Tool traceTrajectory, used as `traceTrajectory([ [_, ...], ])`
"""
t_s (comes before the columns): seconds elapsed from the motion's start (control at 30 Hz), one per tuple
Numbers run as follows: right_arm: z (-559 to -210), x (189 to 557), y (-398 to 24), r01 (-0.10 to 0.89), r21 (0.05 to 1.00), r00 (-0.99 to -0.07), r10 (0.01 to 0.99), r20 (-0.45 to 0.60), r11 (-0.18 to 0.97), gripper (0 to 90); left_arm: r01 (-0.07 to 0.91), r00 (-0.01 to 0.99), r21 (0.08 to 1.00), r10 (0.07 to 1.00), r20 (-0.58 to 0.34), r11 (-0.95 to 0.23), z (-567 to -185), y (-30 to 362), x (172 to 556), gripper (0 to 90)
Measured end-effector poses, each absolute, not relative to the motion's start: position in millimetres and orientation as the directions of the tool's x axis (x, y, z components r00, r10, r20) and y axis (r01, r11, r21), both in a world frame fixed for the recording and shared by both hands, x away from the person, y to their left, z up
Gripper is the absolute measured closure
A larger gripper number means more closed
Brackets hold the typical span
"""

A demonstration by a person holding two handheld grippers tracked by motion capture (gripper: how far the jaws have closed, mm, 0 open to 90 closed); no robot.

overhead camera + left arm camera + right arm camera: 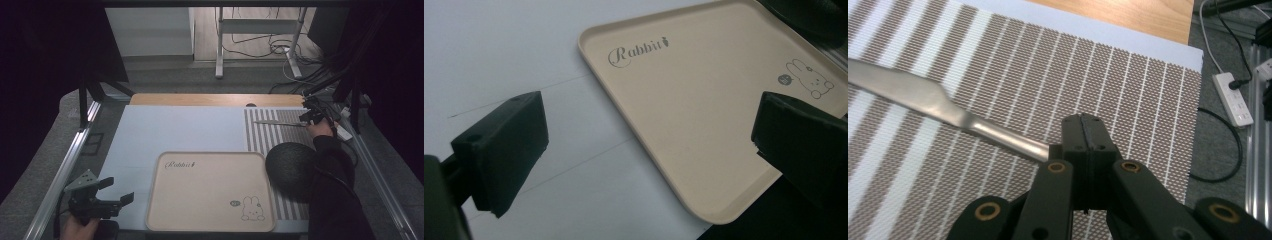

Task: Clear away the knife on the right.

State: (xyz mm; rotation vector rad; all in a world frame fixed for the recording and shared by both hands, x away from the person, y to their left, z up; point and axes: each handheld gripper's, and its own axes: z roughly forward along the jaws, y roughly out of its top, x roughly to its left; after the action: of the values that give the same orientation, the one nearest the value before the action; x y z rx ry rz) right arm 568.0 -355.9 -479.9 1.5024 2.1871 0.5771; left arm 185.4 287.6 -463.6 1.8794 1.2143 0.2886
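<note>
A silver table knife (277,123) lies across the brown-and-white striped mat (280,140) at the far right of the table. My right gripper (306,120) is shut on its handle. In the right gripper view the jaws (1083,132) meet around the handle end, and the knife (923,97) blade points away to the upper left over the mat (1048,75). My left gripper (119,190) is open and holds nothing at the near left corner, just left of a beige rabbit-print tray (210,192). Between its spread jaws (651,125) the tray (684,100) is bare.
A white sheet (170,130) covers the table's left and middle. The person's head (291,167) overhangs the mat's near part. A power strip (1235,102) and cables lie on the floor beyond the right edge. Metal rails (65,165) run along both sides.
</note>
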Motion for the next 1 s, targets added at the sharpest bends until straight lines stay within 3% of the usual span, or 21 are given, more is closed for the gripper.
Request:
traceTrajectory([
  [0.33,-495.0,580.2,-362.6,0.779,0.511,-0.322,0.932,-0.169,0.362,89.7,0.633,0.502,0.757,0.83,-0.243,-0.162,-463.6,287.3,185.6,2.7],
  [0.73,-491.6,555.7,-370.7,0.825,0.445,-0.377,0.926,-0.024,0.347,89.8,0.631,0.505,0.758,0.829,-0.24,-0.165,-463.4,286.8,185.3,2.8],
  [1.0,-491.3,536.4,-363.3,0.82,0.425,-0.421,0.907,-0.006,0.384,89.7,0.631,0.507,0.757,0.828,-0.239,-0.168,-463.3,286.4,186.1,2.8],
])
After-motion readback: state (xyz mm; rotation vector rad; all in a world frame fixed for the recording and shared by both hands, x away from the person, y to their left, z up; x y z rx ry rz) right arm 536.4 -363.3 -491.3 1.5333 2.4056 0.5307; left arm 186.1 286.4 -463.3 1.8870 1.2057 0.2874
